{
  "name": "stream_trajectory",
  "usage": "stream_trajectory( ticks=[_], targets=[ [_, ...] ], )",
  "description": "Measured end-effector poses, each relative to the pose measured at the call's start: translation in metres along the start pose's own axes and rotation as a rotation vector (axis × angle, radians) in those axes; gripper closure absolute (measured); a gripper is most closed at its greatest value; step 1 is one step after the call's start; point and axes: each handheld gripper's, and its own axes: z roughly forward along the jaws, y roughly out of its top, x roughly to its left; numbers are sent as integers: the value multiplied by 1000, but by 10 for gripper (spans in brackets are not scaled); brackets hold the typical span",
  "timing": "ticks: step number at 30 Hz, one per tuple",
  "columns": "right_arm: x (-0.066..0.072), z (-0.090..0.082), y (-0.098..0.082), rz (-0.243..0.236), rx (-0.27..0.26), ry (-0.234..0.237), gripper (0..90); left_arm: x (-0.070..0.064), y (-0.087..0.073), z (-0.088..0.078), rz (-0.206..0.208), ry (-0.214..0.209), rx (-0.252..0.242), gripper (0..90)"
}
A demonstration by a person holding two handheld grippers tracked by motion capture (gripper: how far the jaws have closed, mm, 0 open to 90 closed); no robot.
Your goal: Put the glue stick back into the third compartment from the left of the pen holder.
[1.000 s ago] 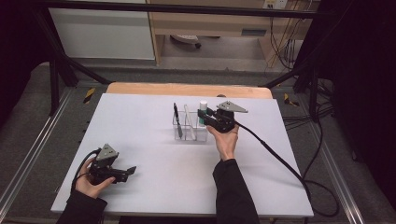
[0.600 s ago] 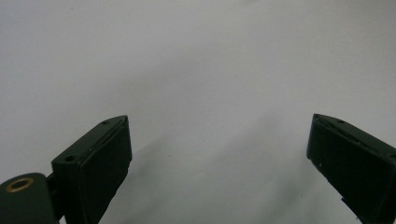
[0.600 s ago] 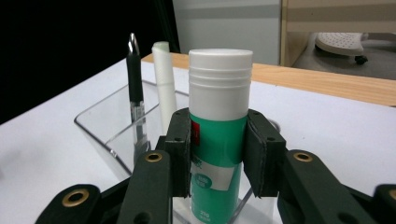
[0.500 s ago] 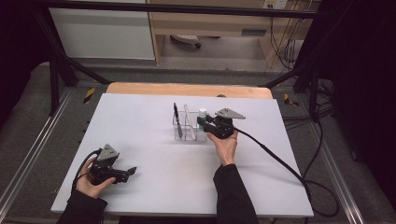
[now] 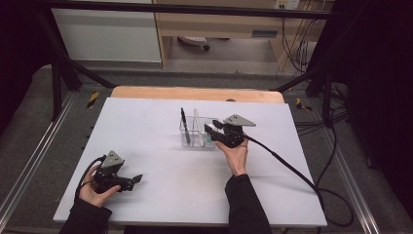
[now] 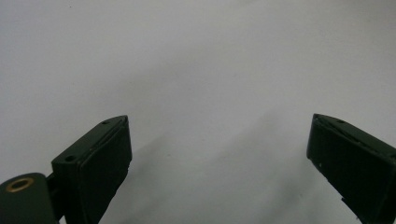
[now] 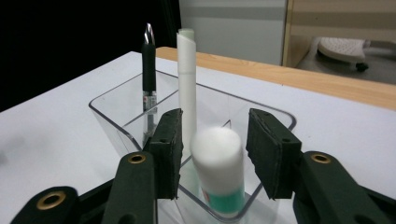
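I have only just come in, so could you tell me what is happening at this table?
A person works with a gripper in each hand. The right gripper is at a clear organizer and its jaws have just been opening around a glue stick standing in the near compartment, the pads apart from it. A black pen and a white stick stand further in. The left gripper rests open on the table, away from the organizer.

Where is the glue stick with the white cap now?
The glue stick stands upright in the clear organizer, in the compartment nearest the right gripper, between its open jaws, beside a white pen.
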Motion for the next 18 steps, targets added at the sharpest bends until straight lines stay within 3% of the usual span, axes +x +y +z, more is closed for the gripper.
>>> stream_trajectory(
  ticks=[9,15,18],
  targets=[
    [7,-29,14,-76,43,1,282,-1,0,1,2,-1,5,63],
    [9,-50,13,-77,95,25,159,-1,0,1,5,1,5,63],
    [7,-60,10,-76,155,28,77,-1,-1,1,3,6,6,58]
  ],
)
